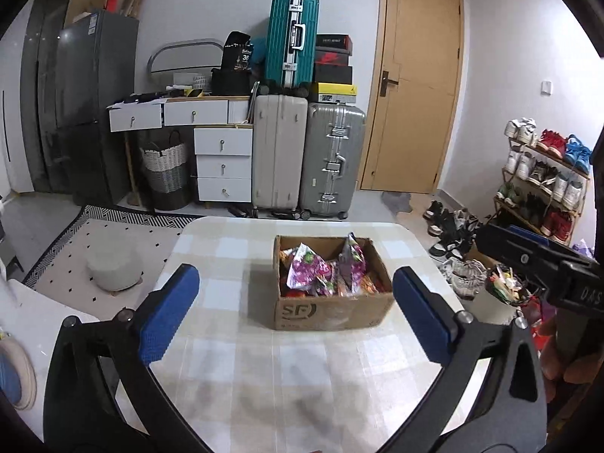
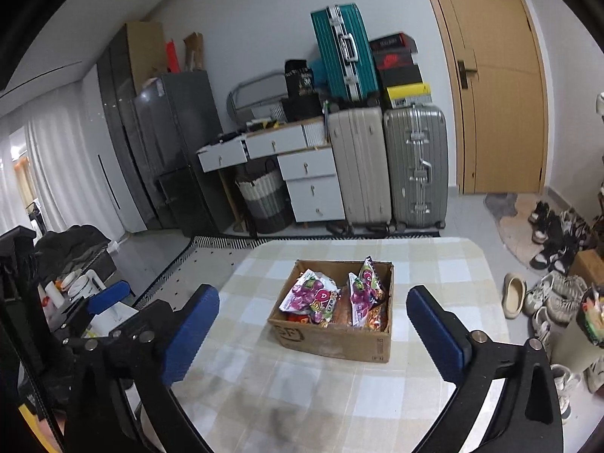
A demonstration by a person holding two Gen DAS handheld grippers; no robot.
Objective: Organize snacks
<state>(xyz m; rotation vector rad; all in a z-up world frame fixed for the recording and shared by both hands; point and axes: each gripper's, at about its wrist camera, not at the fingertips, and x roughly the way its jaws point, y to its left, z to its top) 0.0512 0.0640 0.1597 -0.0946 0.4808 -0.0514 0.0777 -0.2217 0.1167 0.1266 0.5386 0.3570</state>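
Observation:
An open cardboard box (image 1: 332,311) marked SF stands on the checked table (image 1: 287,370). It holds several snack bags, with purple bags (image 1: 307,270) on top. In the right wrist view the box (image 2: 336,341) and purple bags (image 2: 311,294) sit mid-table. My left gripper (image 1: 296,309) is open and empty, held above the table in front of the box. My right gripper (image 2: 313,334) is open and empty, also short of the box. The right gripper's body shows in the left wrist view (image 1: 536,260) at the right.
Suitcases (image 1: 307,158), a white drawer unit (image 1: 222,162) and a door (image 1: 415,87) stand beyond the table. Shoes and a shoe rack (image 1: 543,177) are on the right. A grey stool (image 1: 113,264) stands left of the table. A bin of wrappers (image 1: 502,290) stands right.

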